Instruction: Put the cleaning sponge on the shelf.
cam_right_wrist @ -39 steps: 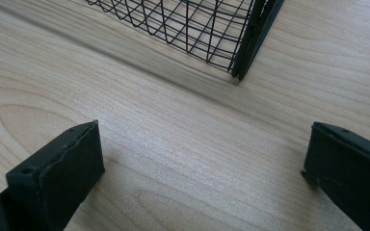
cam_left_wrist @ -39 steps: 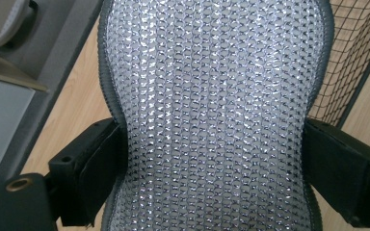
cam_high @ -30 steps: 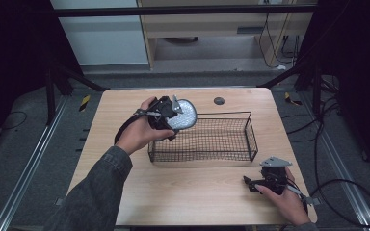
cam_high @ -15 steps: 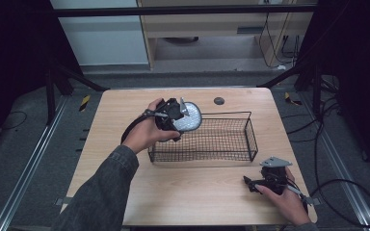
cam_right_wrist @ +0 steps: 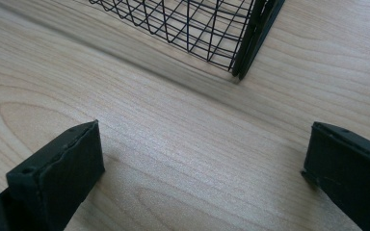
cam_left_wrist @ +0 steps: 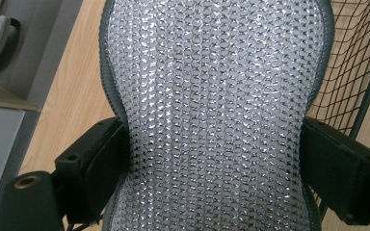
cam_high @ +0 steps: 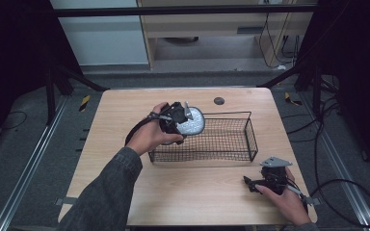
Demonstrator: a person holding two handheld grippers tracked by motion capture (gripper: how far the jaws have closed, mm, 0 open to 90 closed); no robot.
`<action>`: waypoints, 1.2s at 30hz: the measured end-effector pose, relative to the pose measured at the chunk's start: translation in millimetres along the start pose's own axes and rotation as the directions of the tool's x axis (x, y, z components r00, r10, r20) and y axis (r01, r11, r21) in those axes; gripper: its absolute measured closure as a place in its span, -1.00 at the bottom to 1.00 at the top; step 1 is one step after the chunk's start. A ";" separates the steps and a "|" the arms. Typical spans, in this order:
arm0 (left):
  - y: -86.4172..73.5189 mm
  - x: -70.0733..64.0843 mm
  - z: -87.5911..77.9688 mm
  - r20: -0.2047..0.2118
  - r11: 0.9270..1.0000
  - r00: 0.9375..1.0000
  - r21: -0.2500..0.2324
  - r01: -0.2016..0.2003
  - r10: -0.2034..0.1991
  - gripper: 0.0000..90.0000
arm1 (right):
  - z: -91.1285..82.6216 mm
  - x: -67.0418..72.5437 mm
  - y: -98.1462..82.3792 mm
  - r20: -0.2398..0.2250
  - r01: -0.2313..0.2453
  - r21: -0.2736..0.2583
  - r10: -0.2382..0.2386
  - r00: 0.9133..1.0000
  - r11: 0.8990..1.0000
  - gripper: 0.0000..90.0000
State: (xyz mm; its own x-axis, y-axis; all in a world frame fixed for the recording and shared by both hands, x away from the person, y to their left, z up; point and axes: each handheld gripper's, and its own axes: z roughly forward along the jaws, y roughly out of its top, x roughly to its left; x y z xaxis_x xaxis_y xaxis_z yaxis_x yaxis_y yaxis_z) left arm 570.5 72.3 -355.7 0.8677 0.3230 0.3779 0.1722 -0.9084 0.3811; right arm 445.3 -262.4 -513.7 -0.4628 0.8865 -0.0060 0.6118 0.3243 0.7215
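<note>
— On the wooden table (cam_high: 125, 110), what is sitting there?
— A black wire basket (cam_high: 221, 139) is standing mid-table; the silvery mesh pad (cam_high: 192, 121) is hanging over its left end.
— And the grippers?
— The left gripper (cam_high: 182, 120) has just been closing, pinching the pad's waist; the right gripper (cam_high: 265, 183) is resting wide open, empty.

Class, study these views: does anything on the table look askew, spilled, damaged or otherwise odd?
Nothing is spilled or broken. The one oddity is the silver mesh pad: the left gripper, whose jaws have just been closing, pinches it so its sides bow inward. It hangs over the basket rim. The right gripper rests open on the table.
</note>
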 end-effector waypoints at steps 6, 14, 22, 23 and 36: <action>-2.5 -1.2 8.8 0.013 1.000 1.000 0.018 -0.011 0.011 -0.68 | 0.0 0.0 0.0 0.000 0.000 0.000 0.000 1.000 1.000 -0.99; -5.3 -3.2 16.3 0.029 0.999 0.999 0.037 -0.030 0.029 -0.67 | 0.1 -0.3 0.0 -0.001 0.002 0.000 -0.002 1.000 1.000 -0.99; -10.5 -4.4 22.9 0.040 0.999 0.999 0.045 -0.030 0.028 -0.66 | 0.1 -0.3 0.0 -0.001 0.003 0.000 -0.003 1.000 1.000 -0.99; -11.3 -4.6 23.6 0.042 0.998 0.999 0.047 -0.028 0.026 -0.66 | 0.1 -0.4 0.0 -0.001 0.004 -0.001 -0.004 1.000 1.000 -0.99; -12.2 -4.2 35.3 0.040 1.000 0.999 0.026 -0.017 0.016 -0.77 | 0.1 -0.7 0.0 -0.003 0.005 -0.002 -0.005 1.000 1.000 -0.99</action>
State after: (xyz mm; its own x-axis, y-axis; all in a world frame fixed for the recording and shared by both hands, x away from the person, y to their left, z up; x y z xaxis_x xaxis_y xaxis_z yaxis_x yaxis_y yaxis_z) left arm 581.2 72.7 -391.8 0.8883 0.2972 0.3500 0.1690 -0.9203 0.3528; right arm 445.7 -263.0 -513.8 -0.4680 0.8837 -0.0076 0.6082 0.3283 0.7227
